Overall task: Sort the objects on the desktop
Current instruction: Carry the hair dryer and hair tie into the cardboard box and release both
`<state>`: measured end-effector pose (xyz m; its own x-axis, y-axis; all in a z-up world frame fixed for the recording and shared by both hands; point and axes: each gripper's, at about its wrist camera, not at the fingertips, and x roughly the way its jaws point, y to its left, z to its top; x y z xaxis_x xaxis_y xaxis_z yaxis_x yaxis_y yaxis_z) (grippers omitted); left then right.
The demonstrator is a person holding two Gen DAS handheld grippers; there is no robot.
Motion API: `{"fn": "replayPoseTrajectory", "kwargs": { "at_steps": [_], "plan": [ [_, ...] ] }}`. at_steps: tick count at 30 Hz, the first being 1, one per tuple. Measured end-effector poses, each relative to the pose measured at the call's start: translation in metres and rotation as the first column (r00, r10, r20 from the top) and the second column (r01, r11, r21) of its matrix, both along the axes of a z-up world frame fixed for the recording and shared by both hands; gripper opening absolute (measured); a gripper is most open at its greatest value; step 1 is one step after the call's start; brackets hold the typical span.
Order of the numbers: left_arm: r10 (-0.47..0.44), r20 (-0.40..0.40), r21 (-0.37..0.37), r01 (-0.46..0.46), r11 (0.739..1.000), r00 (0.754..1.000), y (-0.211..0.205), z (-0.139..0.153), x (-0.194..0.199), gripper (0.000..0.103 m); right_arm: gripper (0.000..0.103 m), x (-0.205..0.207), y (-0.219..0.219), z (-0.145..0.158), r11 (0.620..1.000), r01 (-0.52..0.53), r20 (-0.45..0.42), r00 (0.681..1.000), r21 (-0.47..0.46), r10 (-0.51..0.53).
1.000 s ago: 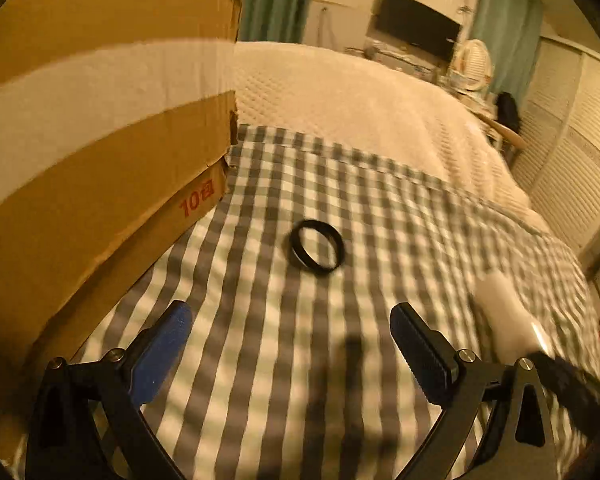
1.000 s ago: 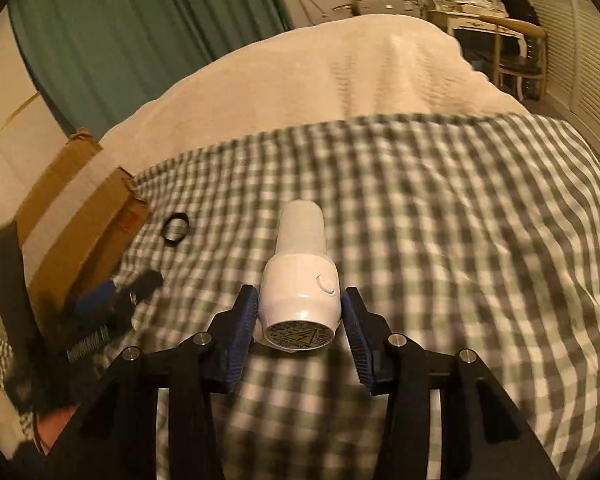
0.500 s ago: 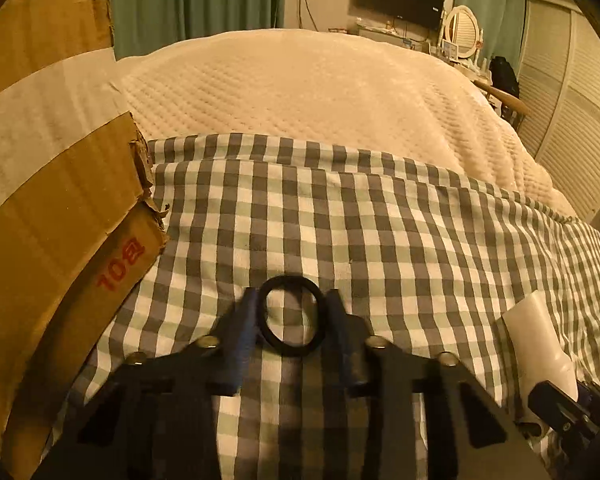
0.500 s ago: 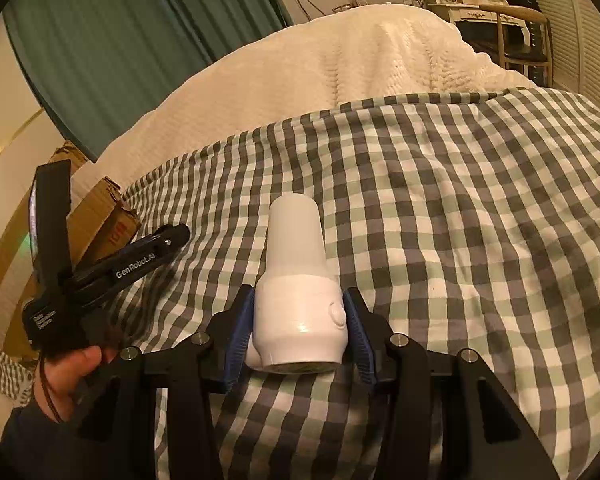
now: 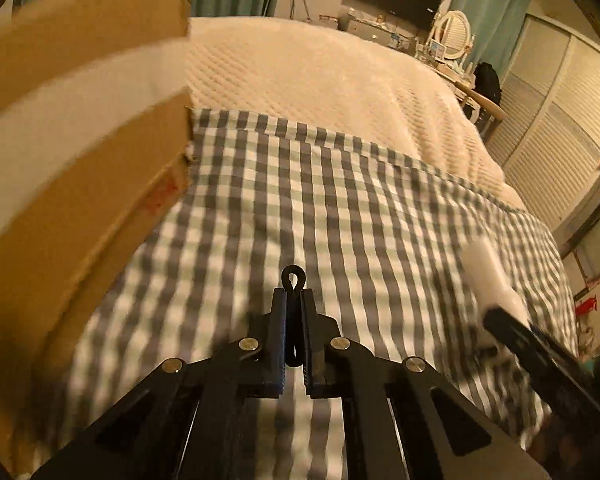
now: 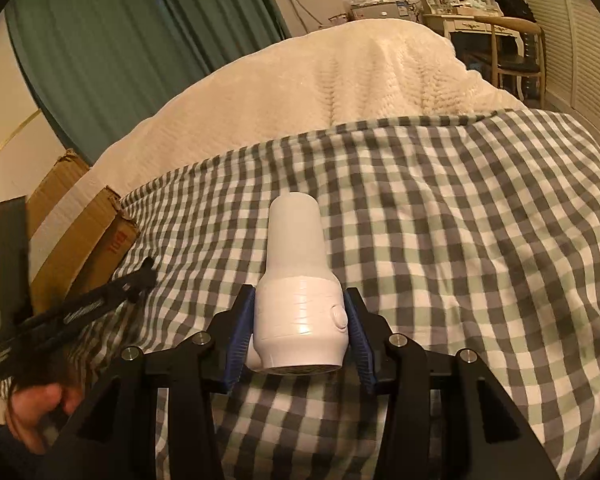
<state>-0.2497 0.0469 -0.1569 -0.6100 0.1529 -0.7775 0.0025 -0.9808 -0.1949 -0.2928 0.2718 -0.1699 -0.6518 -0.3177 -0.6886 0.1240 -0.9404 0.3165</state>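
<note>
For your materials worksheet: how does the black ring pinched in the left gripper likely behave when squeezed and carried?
Black ring: probably soft and elastic, since the shut left gripper flattens it into a narrow loop. Likely very light. It may spring round when released.

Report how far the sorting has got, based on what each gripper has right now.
Done: nothing visibly sorted yet; the cardboard box interior is hidden. In hand: the left gripper pinches the black ring flat, and the right gripper clamps the white device. Left: placing both, likely in the box.
</note>
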Motion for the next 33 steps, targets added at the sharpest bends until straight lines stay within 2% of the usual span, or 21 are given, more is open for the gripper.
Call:
{"fn": "replayPoseTrajectory", "kwargs": {
  "at_steps": [2,6,12,18,20,23,24,26,27,30,33],
  "plan": [
    [-0.016,-0.011,-0.006,0.016,1.0,1.0,-0.006,0.012,0.012,0.006,0.044,0.004,-0.009,0.006,1.0,-0.021,-0.014,1.0,0.016,0.021],
    [-0.026,-0.105,-0.007,0.025,1.0,0.994,-0.016,0.043,0.049,0.006,0.044,0.025,-0.031,0.034,0.996,-0.086,-0.029,0.996,-0.006,0.086],
    [-0.008,-0.248,0.029,0.016,0.999,0.969,-0.031,0.101,0.081,0.006,0.044,0.077,-0.067,0.113,0.99,-0.137,-0.104,0.986,-0.04,0.132],
    [0.077,-0.349,0.1,-0.044,0.994,0.934,-0.088,0.169,0.105,0.006,0.044,0.101,-0.109,0.185,0.981,-0.187,-0.168,0.969,-0.041,0.178],
    [0.078,-0.358,0.087,-0.051,0.995,0.93,-0.112,0.184,0.101,0.006,0.044,0.104,-0.135,0.211,0.974,-0.224,-0.192,0.957,-0.018,0.217],
    [0.095,-0.355,0.023,-0.093,0.995,0.93,-0.146,0.183,0.1,0.006,0.044,0.1,-0.175,0.23,0.963,-0.269,-0.205,0.942,0.011,0.266],
    [0.111,-0.33,0.026,-0.109,0.994,0.937,-0.161,0.177,0.095,0.006,0.044,0.098,-0.187,0.231,0.958,-0.286,-0.203,0.938,0.016,0.283],
    [0.168,-0.317,0.062,-0.156,0.986,0.933,-0.187,0.164,0.1,0.006,0.044,0.087,-0.213,0.23,0.95,-0.312,-0.189,0.931,0.029,0.312],
    [0.197,-0.303,0.07,-0.185,0.98,0.932,-0.199,0.154,0.099,0.006,0.044,0.08,-0.228,0.227,0.945,-0.324,-0.174,0.929,0.04,0.326],
    [0.204,-0.277,0.08,-0.188,0.979,0.939,-0.219,0.131,0.093,0.006,0.044,0.055,-0.271,0.211,0.938,-0.344,-0.11,0.931,0.046,0.347],
    [0.217,-0.257,0.063,-0.207,0.976,0.942,-0.232,0.114,0.083,0.006,0.044,0.033,-0.304,0.198,0.932,-0.358,-0.086,0.928,0.06,0.362]
  ]
}}
